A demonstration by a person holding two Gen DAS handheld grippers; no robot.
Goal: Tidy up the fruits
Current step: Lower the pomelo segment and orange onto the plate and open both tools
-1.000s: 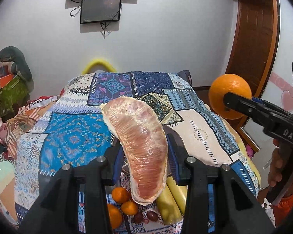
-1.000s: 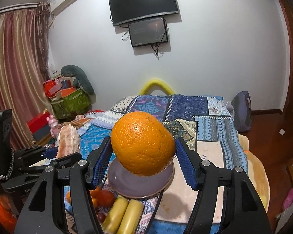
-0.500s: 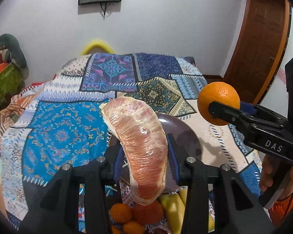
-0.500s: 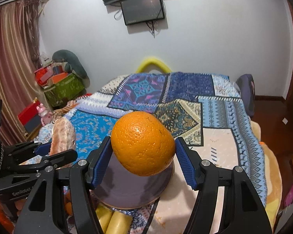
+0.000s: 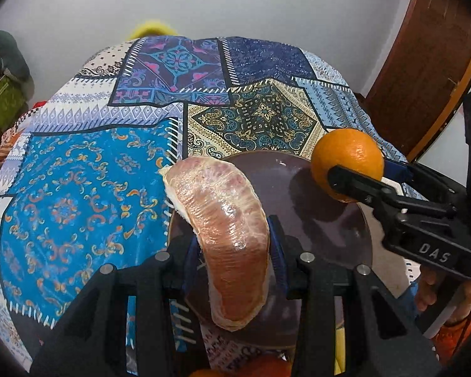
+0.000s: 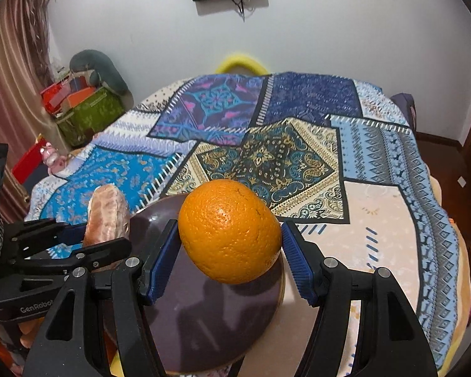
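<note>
Left gripper [image 5: 234, 260] clamps peeled pink pomelo segment [image 5: 223, 235] | right gripper [image 6: 229, 259] clamps round orange [image 6: 229, 231] | both above brown round plate [image 6: 216, 320] | only left view shows hand [image 5: 446, 295]; plate's centre bare

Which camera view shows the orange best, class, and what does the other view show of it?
The right wrist view: the orange fills the centre, gripped in the right claw above the dark plate. The left wrist view shows it smaller, at the right edge, partly covered by a claw finger.
</note>
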